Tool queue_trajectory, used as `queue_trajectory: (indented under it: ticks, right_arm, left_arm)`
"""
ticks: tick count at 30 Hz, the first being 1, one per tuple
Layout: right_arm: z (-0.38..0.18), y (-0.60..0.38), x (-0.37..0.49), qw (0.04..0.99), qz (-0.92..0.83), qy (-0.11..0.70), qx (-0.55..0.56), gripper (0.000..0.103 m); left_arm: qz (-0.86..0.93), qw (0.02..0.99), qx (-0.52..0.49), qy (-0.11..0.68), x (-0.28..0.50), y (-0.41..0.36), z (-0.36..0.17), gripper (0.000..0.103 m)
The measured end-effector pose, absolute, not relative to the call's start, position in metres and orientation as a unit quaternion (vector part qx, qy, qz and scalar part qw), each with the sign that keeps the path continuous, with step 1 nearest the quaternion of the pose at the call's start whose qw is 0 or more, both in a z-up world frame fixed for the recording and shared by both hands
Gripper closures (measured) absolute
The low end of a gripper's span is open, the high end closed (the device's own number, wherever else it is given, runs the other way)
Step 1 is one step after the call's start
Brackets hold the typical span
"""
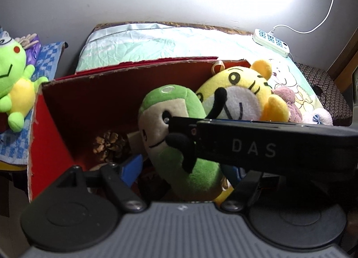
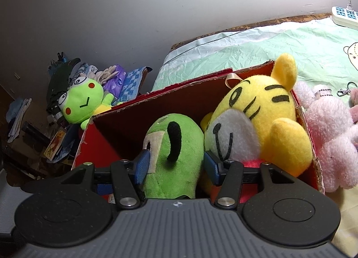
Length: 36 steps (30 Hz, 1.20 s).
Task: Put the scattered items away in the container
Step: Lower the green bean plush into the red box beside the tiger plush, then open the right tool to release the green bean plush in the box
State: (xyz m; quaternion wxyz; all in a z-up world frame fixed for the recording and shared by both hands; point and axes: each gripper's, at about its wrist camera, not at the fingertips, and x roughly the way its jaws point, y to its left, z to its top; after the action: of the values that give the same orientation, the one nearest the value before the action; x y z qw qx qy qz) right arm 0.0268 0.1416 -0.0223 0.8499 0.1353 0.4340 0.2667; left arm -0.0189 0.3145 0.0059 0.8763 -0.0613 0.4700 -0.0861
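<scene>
Right hand-held gripper (image 2: 176,166): jaws about half spread, blue pads (image 2: 142,165) set on either side of the green snake plush (image 2: 176,157). The left pad lies against the toy's flank; the right pad sits at the seam between this toy and its neighbour, and whether it presses on the plush cannot be told. In the left wrist view this gripper's black body, lettered "DAS", crosses over the box from the right.

Left hand-held gripper (image 1: 179,175): jaws roughly half apart, over the near end of the box. Only one blue pad (image 1: 132,168) is in sight; the other finger is hidden behind the right gripper's body. The lower body of the green plush lies between the fingers; contact cannot be told.

Red cardboard box (image 2: 96,146): the container, open-topped, brown inside, standing on the bed (image 2: 279,45) over a mint-green sheet.

Contents of the box:
- green snake plush, upright, centre, black antennae, cream face;
- yellow tiger plush (image 2: 264,119), just beside it to the right, against the box's right wall;
- pine cone (image 1: 109,146) at the bottom.

Outside the box:
- green frog plush (image 2: 82,103), beyond its left side, on a blue checked cloth (image 1: 44,63);
- pink fluffy plush (image 2: 331,137), touching the right wall, on the bed;
- white power strip (image 1: 271,42), at the far right of the bed.
</scene>
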Motion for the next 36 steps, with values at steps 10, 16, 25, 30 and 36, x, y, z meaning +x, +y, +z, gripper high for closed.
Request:
queue_trajectory:
  ticks: [10,16,25,30,36]
  right_arm:
    - [-0.025,0.142,0.024,0.835,0.283,0.449,0.142,0.049]
    - [-0.028,0.149,0.023,0.843,0.272,0.450,0.112,0.048]
    - [-0.019,0.139,0.021,0.849,0.278,0.433,0.123,0.046]
    - [-0.017,0.136,0.021,0.852,0.273,0.428,0.125,0.054]
    - [-0.015,0.133,0.021,0.853,0.271,0.425,0.135,0.056]
  left_arm:
    - [-0.088,0.876,-0.051,0.471,-0.031,0.316,0.007,0.030]
    - [-0.086,0.867,-0.067,0.486,-0.024,0.317,-0.002,0.031]
    - [-0.084,0.874,-0.060,0.475,-0.028,0.316,0.006,0.031]
    - [-0.089,0.875,-0.056,0.473,-0.029,0.313,0.010,0.034]
    - [-0.091,0.873,-0.052,0.476,-0.026,0.306,0.006,0.033]
